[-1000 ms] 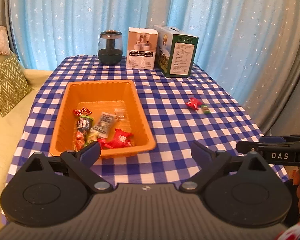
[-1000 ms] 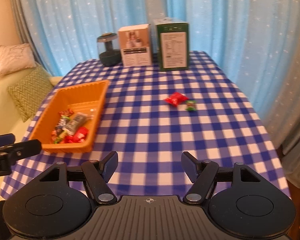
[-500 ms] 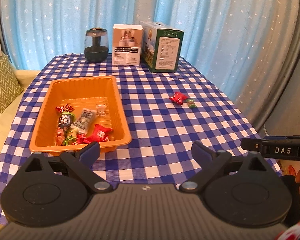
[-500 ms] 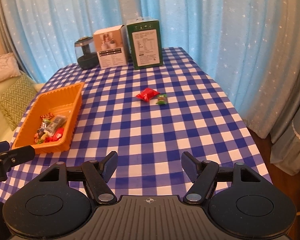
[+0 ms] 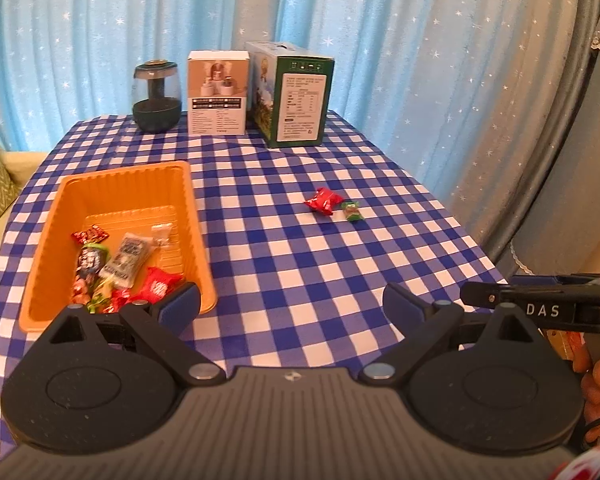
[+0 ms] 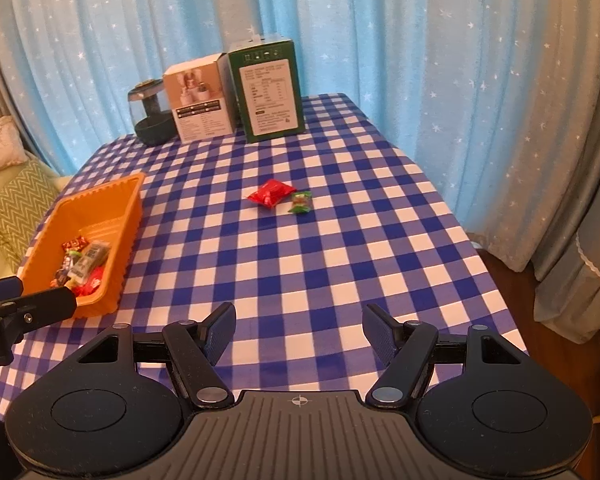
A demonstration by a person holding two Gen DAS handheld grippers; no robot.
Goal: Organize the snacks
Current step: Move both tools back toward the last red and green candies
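Out on the checked tablecloth [image 6: 340, 264] two snacks lie loose, well apart from our orange tray [image 5: 100, 184]: a red packet [image 6: 270, 193] and, just beside it, a small green candy [image 6: 301, 203]. We hold the left gripper [image 5: 291, 304] and the right gripper [image 6: 299, 330] with jaws wide and empty, both short of the pair. Because the two wrappers sit so close, we risk pinching both at once or nudging the candy away. Glossy wrappers may also slip from our pads on the way to the tray.
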